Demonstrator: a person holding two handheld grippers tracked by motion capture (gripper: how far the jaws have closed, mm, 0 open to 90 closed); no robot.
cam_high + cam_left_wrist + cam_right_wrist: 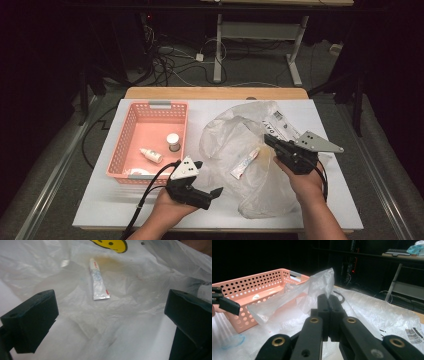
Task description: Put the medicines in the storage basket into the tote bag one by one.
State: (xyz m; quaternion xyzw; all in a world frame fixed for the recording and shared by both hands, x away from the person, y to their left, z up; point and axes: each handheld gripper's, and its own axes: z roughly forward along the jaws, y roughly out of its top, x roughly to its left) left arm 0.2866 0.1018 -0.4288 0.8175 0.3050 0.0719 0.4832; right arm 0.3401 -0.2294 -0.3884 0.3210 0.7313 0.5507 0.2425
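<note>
A crumpled clear plastic bag (240, 150) lies on the white table, right of a pink basket (131, 134). Inside the bag lies a small white tube (245, 163), which in the left gripper view is the tube (98, 281) seen through the plastic (140, 287). My left gripper (212, 195) is open at the bag's near-left edge, jaws wide apart and aimed at the tube. My right gripper (270, 141) is shut on a lifted fold of the bag (322, 282), pinched between its fingertips (329, 303).
The basket holds a small white bottle (151, 155) and a white-capped jar (173, 142). A printed label (281, 126) lies under the bag at the back right. The table's near edge (215, 229) runs just beyond my hands. Desk legs and cables stand on the floor behind.
</note>
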